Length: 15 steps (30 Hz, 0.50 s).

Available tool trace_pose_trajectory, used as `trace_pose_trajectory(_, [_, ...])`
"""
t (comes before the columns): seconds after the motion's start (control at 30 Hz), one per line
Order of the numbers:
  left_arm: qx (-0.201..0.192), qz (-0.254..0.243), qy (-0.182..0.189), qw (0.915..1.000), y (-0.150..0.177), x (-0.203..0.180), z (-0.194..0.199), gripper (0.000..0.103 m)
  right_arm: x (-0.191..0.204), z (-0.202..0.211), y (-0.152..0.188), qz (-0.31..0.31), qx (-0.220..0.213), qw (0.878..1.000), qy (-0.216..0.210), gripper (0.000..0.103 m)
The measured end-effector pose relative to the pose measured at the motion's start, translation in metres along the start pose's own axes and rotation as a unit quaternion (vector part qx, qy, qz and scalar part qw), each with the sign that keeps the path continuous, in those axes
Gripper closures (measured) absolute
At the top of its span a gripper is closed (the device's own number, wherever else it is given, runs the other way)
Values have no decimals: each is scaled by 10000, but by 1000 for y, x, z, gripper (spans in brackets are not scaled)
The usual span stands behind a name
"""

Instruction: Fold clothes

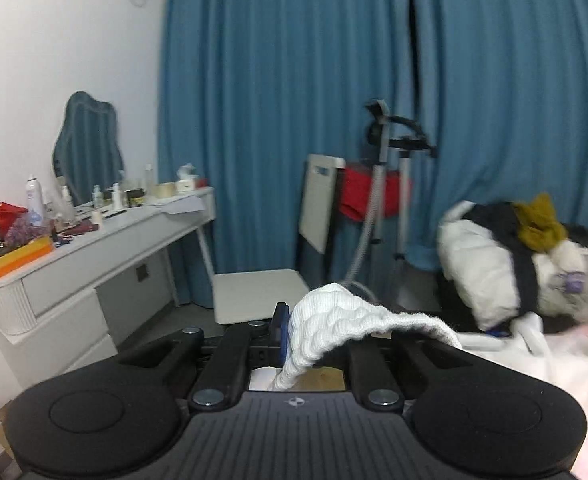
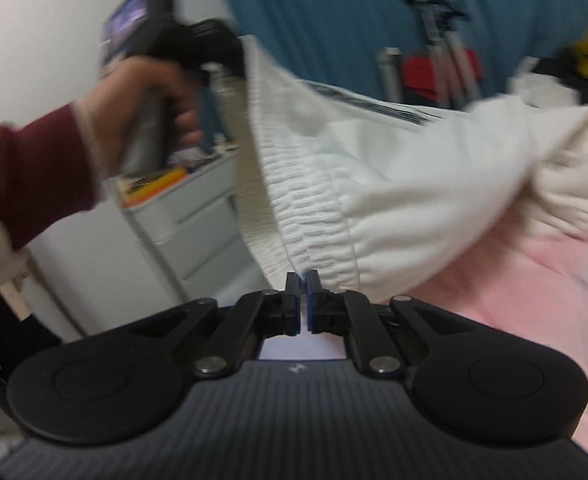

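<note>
Right wrist view, nearest: the right gripper point(image 2: 302, 280) has its two blue-padded fingers point(image 2: 292, 300) drawn together on the ribbed elastic band of a white garment point(image 2: 394, 184); only a sliver of band edge shows between the pads, so the grip is a thin pinch at the lower end of the band. From that pinch the band point(image 2: 294, 184) runs up and to the left across the picture to the left gripper point(image 2: 229, 60), held in the person's hand point(image 2: 153, 100) with a dark red cuff point(image 2: 41, 176) behind it. The band is thus the long axis, stretched between the two grippers, and the body of the garment trails away from it to the right, over a pink bedcover point(image 2: 514, 300) lying below.

Left wrist view: the left gripper point(image 1: 289, 340) is clamped on the same band point(image 1: 334, 324); one blue pad point(image 1: 279, 328) shows at the left of the cloth, while the other is hidden under the fabric that drapes over it. The rest of the garment hangs off to the right of the band.

Farther off, beyond the band: a pile of other clothes point(image 1: 514, 256) to the right, a clothes steamer stand point(image 1: 386, 184) behind it, a white dressing table point(image 1: 105, 248) to the left, and a blue curtain point(image 1: 294, 80) at the back.

Judgement: both hands hold the band equally, neither being nearer; the coming move would turn on keeping the band taut and level so that the body can be laid flat on the bedcover.
</note>
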<state>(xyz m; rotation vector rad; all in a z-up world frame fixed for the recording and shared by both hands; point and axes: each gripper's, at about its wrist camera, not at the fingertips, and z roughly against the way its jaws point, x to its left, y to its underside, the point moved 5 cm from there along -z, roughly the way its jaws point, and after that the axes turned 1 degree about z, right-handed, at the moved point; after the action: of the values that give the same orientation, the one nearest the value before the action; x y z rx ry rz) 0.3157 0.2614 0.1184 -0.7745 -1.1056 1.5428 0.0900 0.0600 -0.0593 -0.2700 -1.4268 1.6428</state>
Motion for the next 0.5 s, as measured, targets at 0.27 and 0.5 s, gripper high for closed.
trace_pose_trajectory(0.27, [1106,373,-588,9914,79,61,-156,93,-10,-131,46,-127,870,9959,-234,100])
trace_pose_trajectory(0.5, [1232,648,-341,9897,118,88,-174,92,-17,-142,50,-148,1101,9922,-566,100])
